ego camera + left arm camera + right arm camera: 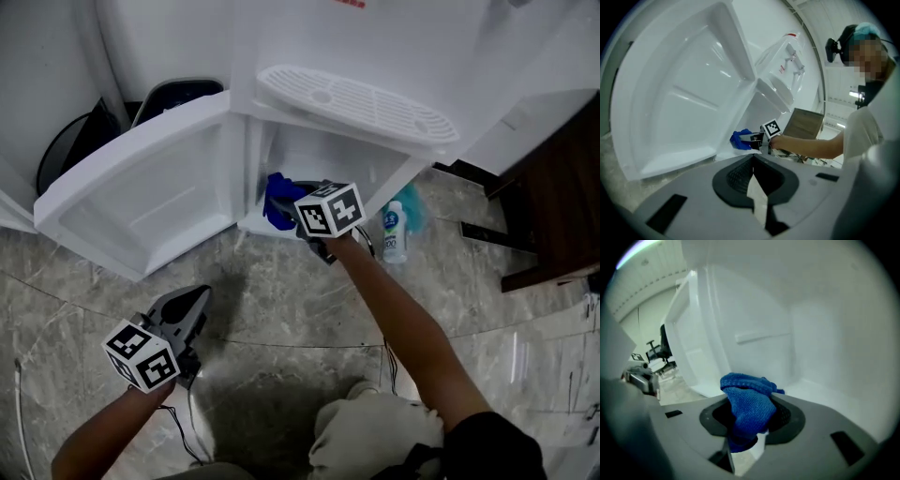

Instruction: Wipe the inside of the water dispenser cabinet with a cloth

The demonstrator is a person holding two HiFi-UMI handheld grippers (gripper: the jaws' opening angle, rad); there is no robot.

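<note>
The white water dispenser cabinet stands with its door swung wide to the left. My right gripper reaches into the cabinet's mouth, shut on a bunched blue cloth. In the right gripper view the blue cloth fills the gap between the jaws, in front of the cabinet's white inner wall and floor. My left gripper hovers low over the stone floor in front of the door, shut and empty. From the left gripper view, the door, the cloth and the right gripper are in sight.
A white spray bottle with a teal cloth behind it lies on the floor right of the cabinet. The drip tray juts out above the opening. A dark bin sits behind the door. A dark wooden cabinet stands at right.
</note>
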